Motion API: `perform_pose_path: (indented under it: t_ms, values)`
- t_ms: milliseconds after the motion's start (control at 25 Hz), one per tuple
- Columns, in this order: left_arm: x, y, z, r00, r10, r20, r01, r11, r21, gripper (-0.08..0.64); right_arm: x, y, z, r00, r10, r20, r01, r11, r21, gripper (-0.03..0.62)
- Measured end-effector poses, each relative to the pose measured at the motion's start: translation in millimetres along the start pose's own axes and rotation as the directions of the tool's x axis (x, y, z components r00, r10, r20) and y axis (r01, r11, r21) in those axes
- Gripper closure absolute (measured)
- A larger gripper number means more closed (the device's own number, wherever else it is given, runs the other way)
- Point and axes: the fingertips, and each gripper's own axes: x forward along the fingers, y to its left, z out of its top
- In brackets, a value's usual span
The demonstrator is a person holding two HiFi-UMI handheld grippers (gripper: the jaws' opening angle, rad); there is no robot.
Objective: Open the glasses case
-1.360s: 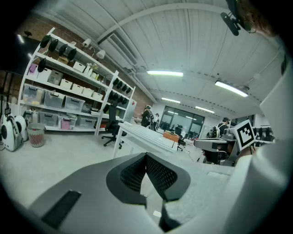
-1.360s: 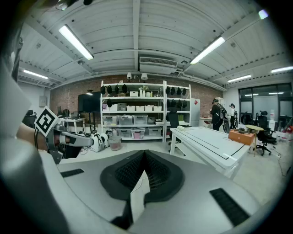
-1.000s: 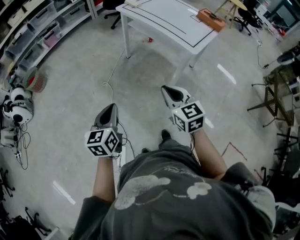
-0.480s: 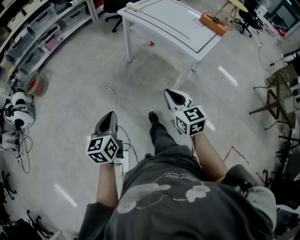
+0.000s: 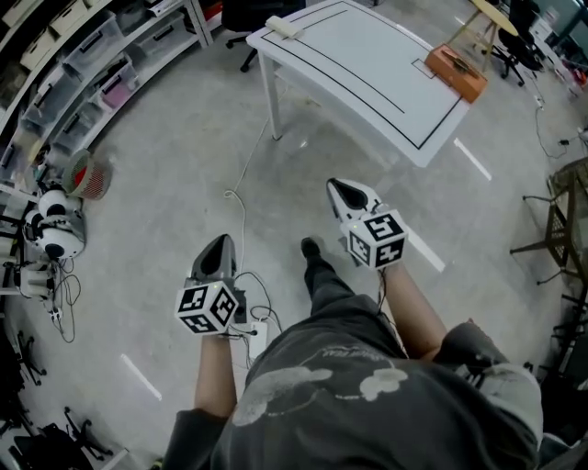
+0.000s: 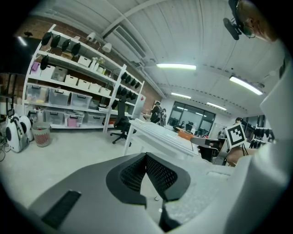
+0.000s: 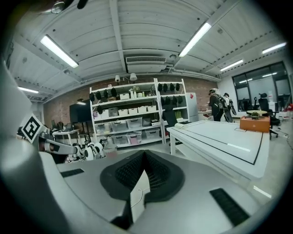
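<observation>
**Two hand-held tools, both closed and empty, held over open floor short of the bench**

- The left tool is being held low at the near left and is pointing toward the far side. In its own view the jaws are meeting at the tips, with nothing between them. Its marker cube is sitting just ahead of the forearm.
- The right tool is being held a little farther out on the right and is also pointing toward the bench. Its jaws are pressing together on nothing. Its marker cube is facing upward.
- A dark shoe is showing on the floor between the two tools.
- The white bench, marked with a thin black outline, is standing at the far side, well apart from both tools.
- A pale oblong item, seemingly the glasses case though too small to tell for sure, is lying at the bench's far left corner.
- An orange box is sitting at the bench's right end.
- A white cable is trailing across the floor from under the bench toward the near side.
- Shelves loaded with storage bins are lining the left wall. A red-and-white basket is standing in front of them.
</observation>
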Motion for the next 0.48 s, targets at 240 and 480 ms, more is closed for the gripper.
perform_pose_path:
  t_ms: [240, 480]
  values:
    - [91, -1, 45, 1.0, -0.017, -0.016, 0.017, 0.999, 0.03, 0.558, 68, -72, 37, 1.0, 0.013, -0.006, -0.014, 1.0, -0.018, 0.592]
    - [178, 2, 78, 0.999, -0.027, -0.024, 0.028, 0.999, 0.024, 0.557, 131, -139, 63, 1.0, 0.011, 0.008, -0.011, 1.0, 0.007, 0.591]
